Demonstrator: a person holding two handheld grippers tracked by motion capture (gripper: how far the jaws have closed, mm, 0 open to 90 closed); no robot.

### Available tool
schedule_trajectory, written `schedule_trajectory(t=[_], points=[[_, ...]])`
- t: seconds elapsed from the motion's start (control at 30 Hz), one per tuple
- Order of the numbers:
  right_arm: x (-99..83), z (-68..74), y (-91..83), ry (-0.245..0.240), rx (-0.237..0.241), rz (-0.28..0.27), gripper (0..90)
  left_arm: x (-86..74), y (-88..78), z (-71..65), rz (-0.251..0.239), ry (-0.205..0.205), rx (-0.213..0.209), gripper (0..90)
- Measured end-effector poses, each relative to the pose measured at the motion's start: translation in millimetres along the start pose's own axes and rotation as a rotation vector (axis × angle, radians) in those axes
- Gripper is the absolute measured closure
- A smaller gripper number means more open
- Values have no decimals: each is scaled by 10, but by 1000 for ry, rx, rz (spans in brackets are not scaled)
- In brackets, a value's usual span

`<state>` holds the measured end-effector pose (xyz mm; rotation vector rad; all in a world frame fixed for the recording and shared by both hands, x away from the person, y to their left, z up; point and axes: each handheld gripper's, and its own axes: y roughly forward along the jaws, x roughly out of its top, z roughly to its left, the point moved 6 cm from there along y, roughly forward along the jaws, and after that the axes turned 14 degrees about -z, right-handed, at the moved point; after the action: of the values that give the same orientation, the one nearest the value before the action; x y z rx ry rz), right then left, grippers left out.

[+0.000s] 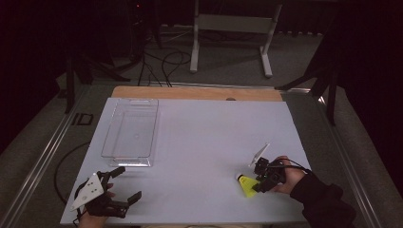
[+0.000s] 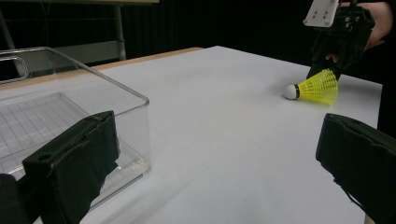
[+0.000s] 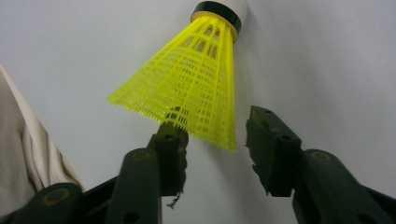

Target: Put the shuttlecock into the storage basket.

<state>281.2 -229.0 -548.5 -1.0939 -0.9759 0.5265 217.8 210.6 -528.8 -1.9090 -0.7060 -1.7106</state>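
In the high view a white table top point(image 1: 199, 156) carries a clear plastic tray point(image 1: 130, 133) toward its far left, and a yellow shuttlecock point(image 1: 247, 184) lies on its side near the front right, its white cork tip pointing left. The right gripper point(image 1: 260, 183), held in the person's right hand point(image 1: 287, 175) with a dark sleeve behind it, sits just at the shuttlecock's skirt end. The left gripper point(image 1: 126, 183) rests at the front left corner, just in front of the tray, its jaws spread wide with nothing between them. In the left gripper view the two black jaws stand far apart at the bottom corners; the tray point(image 2: 70, 107) is just beside the left jaw, and across the bare table the shuttlecock point(image 2: 317, 87) lies with its cork to the left, the right gripper point(image 2: 327, 70) coming down onto the skirt from above. In the right gripper view the shuttlecock point(image 3: 191, 88) points its cork away, its netted skirt flaring toward the camera. The rim of the skirt reaches into the gap between the jaws: the left jaw's tip lies at the rim, while the right jaw stands clear of it with table showing between. The jaws are partly spread and not yet pressing the skirt from both sides.
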Motion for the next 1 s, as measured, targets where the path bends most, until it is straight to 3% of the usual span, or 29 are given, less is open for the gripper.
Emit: schedule_trajectory(t=[0.47,0.5,0.57,0.63,0.77,1.0], points=[[31,6,97,-16,58,64,782,-5,3,-1,3,-1,-2,0],[28,11,111,-13,68,84,851,-5,3,0,3,-3,-2,0],[30,-4,115,-21,52,90,885,-5,3,0,3,-2,-1,0],[30,-4,115,-21,52,90,885,-6,3,1,3,-2,-1,0],[43,-12,71,-70,71,115,899,-9,7,-1,5,-5,0,0],[92,-28,13,-125,82,92,900,-16,10,4,15,-3,3,0]])
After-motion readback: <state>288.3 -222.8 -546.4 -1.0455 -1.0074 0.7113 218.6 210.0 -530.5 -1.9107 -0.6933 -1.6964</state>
